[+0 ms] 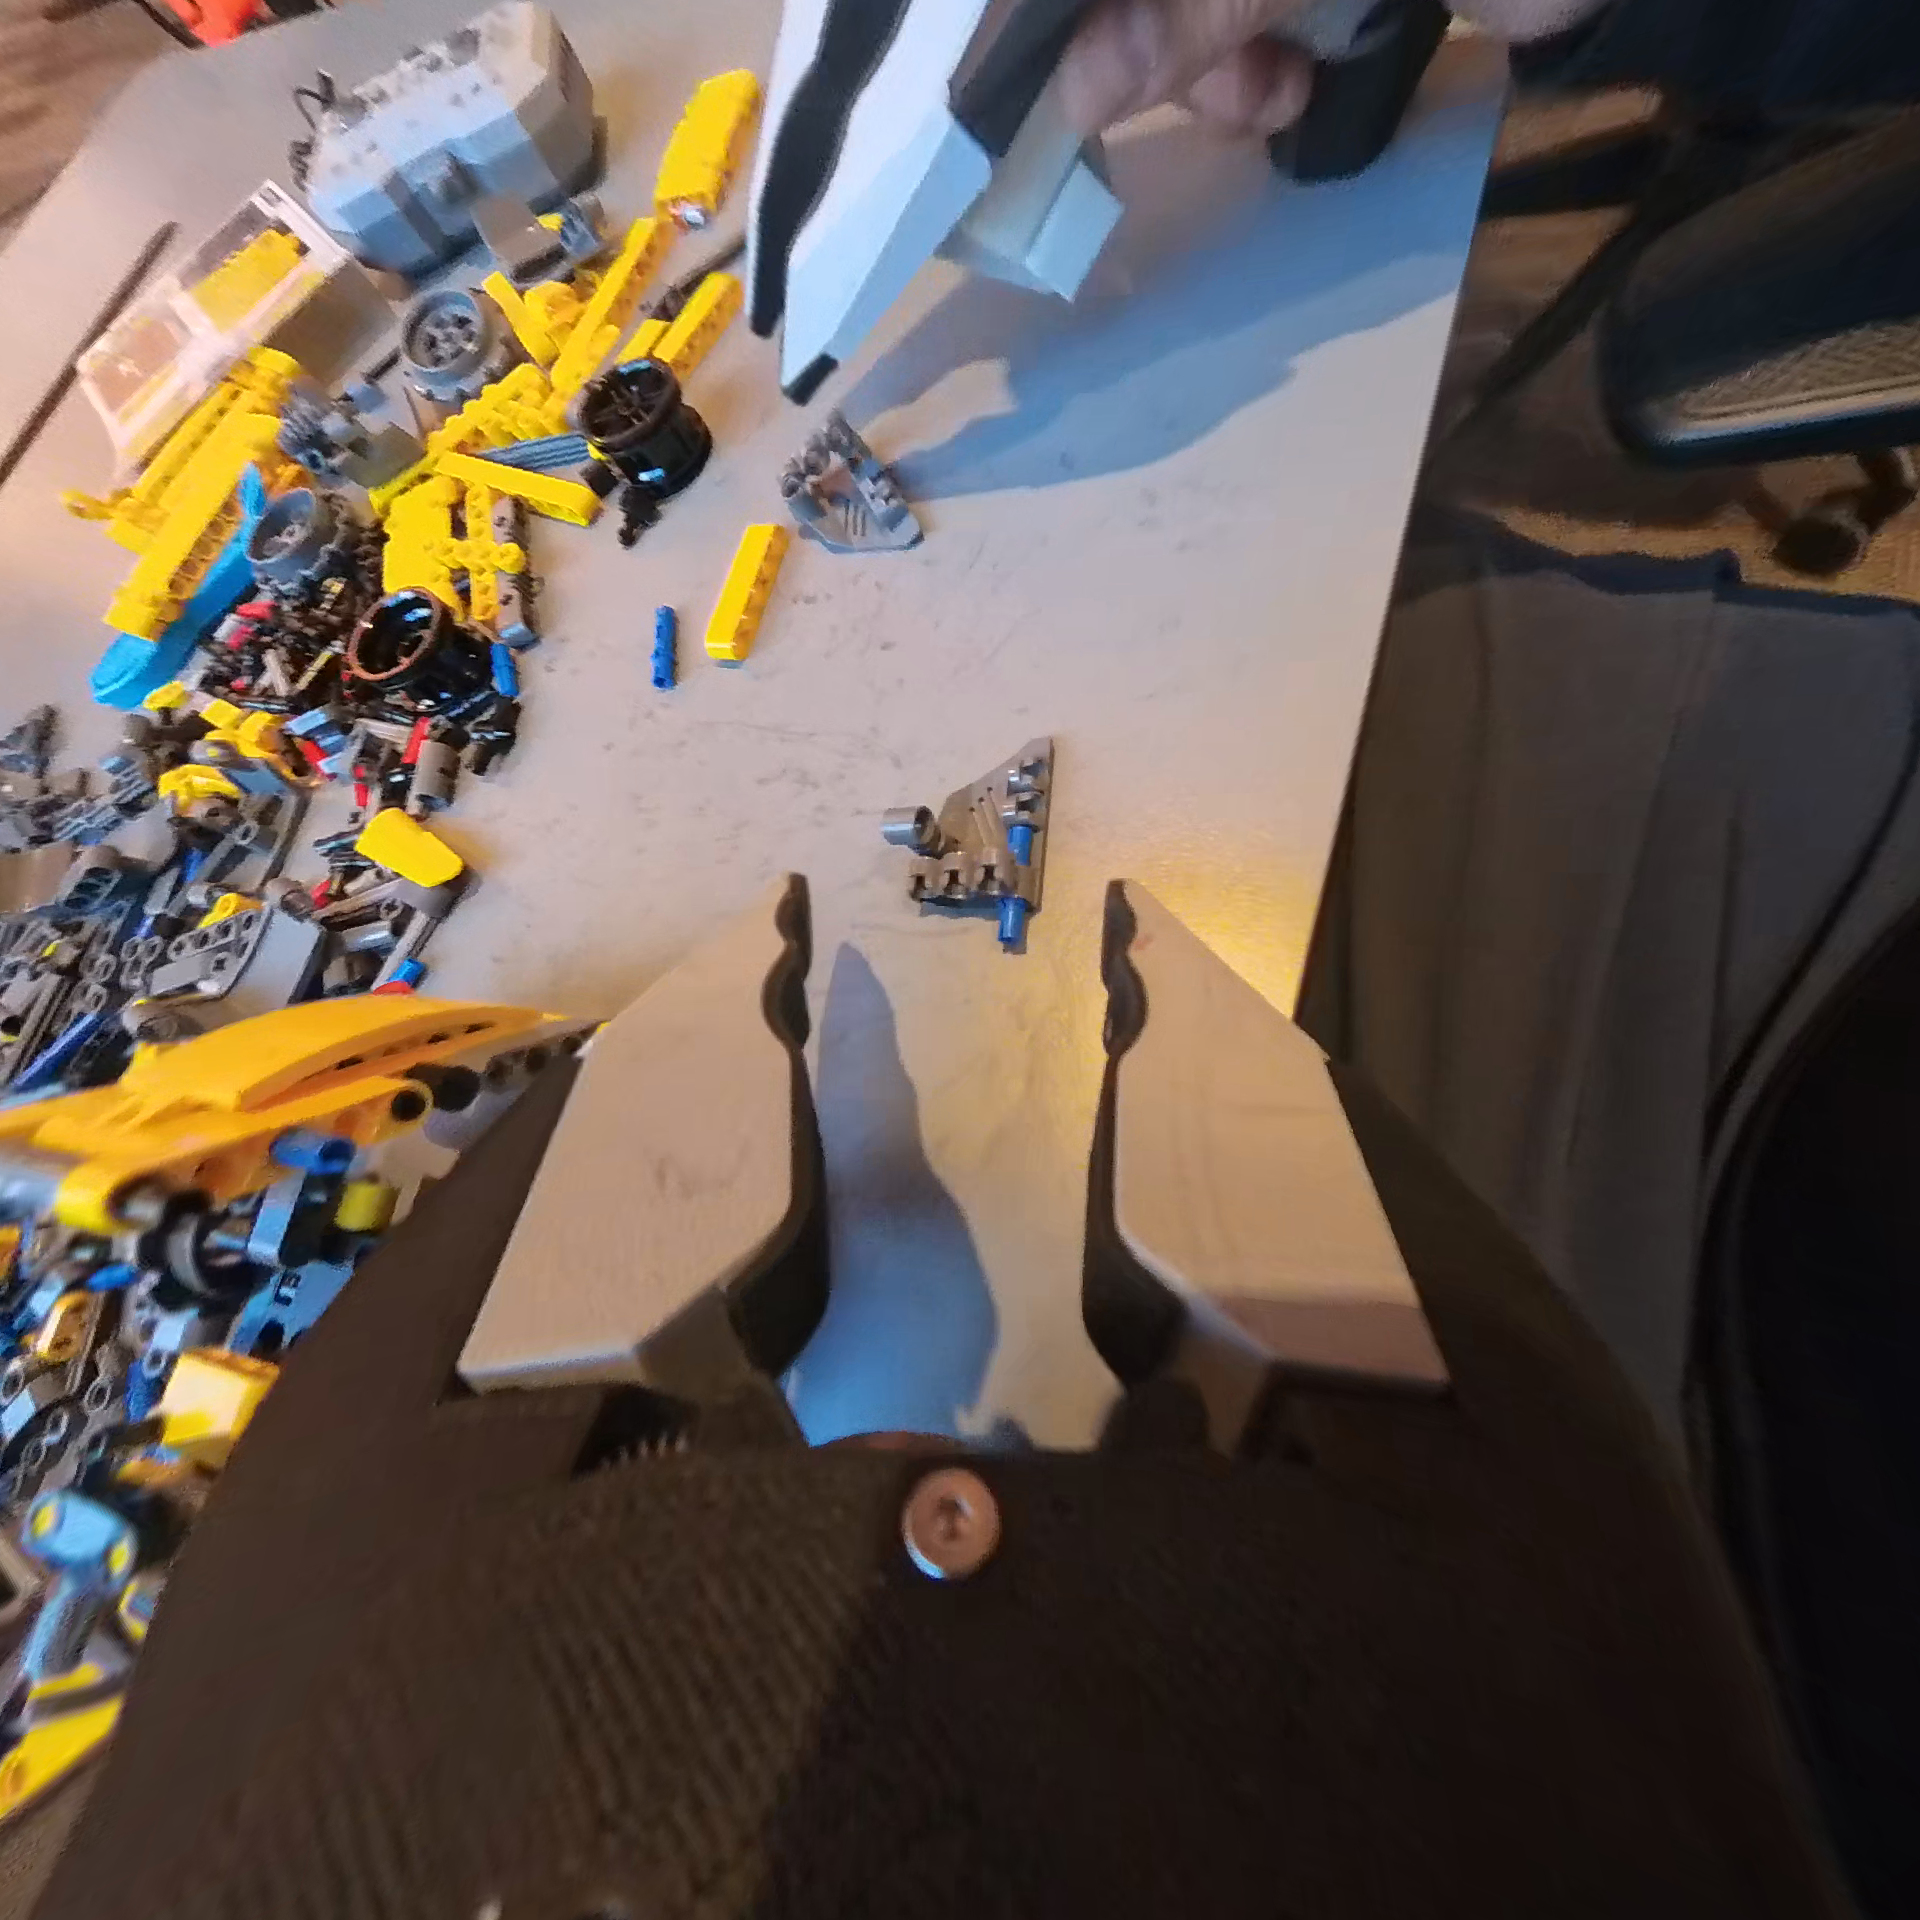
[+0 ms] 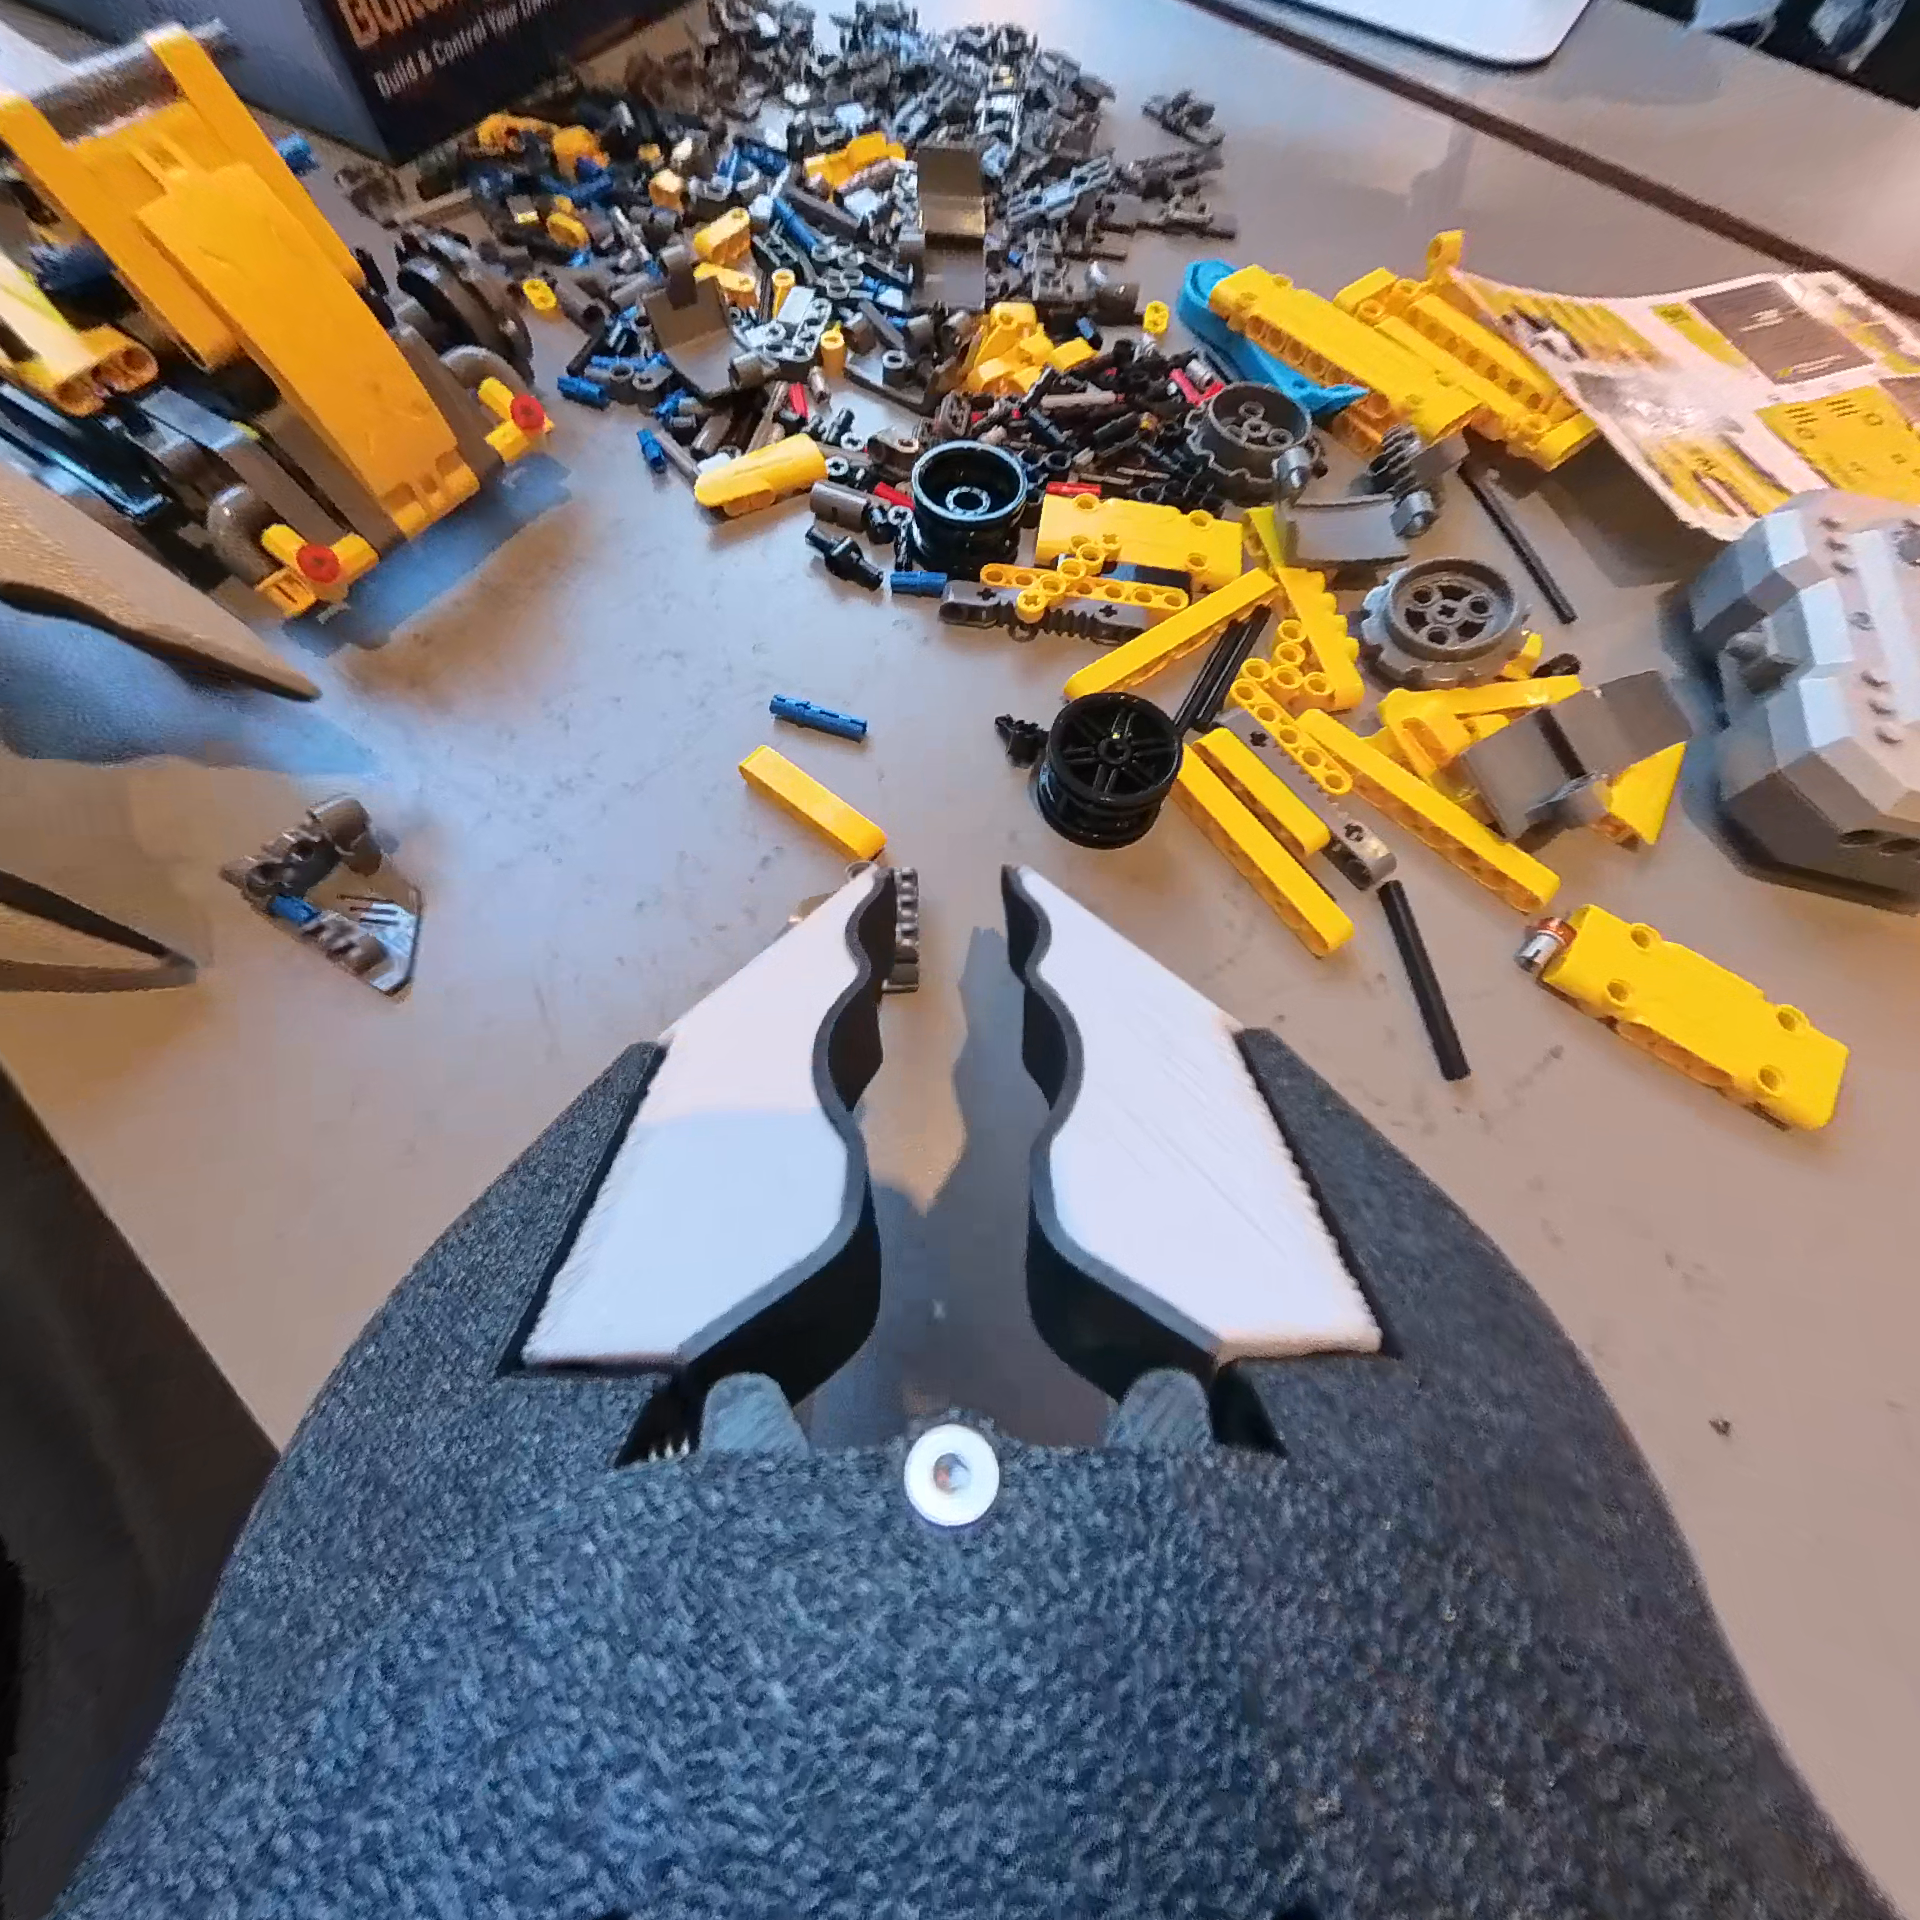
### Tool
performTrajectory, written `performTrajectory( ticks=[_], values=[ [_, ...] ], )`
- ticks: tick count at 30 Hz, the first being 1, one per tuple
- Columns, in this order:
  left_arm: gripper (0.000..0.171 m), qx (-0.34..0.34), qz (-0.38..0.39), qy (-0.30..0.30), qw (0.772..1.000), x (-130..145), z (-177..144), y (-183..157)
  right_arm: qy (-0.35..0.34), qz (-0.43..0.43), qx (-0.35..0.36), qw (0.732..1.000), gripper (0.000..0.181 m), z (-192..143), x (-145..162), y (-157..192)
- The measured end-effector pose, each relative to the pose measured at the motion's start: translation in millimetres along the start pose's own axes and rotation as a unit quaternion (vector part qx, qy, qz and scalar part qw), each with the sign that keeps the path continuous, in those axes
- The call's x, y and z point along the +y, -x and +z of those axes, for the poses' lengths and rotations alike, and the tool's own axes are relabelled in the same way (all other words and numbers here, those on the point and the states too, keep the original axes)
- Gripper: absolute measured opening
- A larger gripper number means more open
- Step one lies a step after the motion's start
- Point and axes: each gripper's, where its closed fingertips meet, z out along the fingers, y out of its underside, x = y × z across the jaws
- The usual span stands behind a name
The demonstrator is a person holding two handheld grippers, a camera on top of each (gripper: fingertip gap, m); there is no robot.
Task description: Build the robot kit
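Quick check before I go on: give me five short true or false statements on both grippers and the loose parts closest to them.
1. The left gripper is open with nothing between its fingers. True.
2. The grey triangular assembly with blue pins is clamped in the left gripper. False: it lies on the table just ahead of the fingertips.
3. The right gripper is fully shut. False: a gap shows between its fingers.
4. A small dark grey part sits at the right gripper's left fingertip. True.
5. The loose yellow beam stands upright. False: it lies flat.
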Motion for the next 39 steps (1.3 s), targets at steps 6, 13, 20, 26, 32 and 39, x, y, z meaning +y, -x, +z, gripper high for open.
performTrajectory(
  ticks=[6,13,20,26,32,39],
  values=[
    [0.062,-0.013,-0.094,-0.037,0.995,3.8,-52.5,-33.6,-0.084,0.005,-0.004,0.996,0.025,-26.8,-18.2,16.9],
    [0.045,-0.127,-0.141,-0.088,0.978,42.3,-135.7,-139.0,-0.142,-0.072,-0.055,0.986,0.03,-66.7,-17.9,123.2],
    [0.045,-0.15,-0.227,-0.072,0.96,53.7,-174.2,-253.5,-0.098,-0.138,-0.197,0.966,0.032,-68.0,52.9,292.0],
    [0.045,-0.24,-0.257,-0.015,0.936,70.0,-209.8,-344.5,-0.035,-0.225,-0.285,0.931,0.041,-93.6,128.9,395.8],
    [0.043,-0.313,-0.292,0.026,0.904,84.8,-234.3,-392.5,0.014,-0.275,-0.381,0.883,0.04,-138.7,186.8,467.2],
    [0.042,-0.357,-0.318,0.065,0.876,107.0,-244.7,-431.7,0.025,-0.335,-0.447,0.829,0.042,-175.9,214.9,522.4]
  ],
)
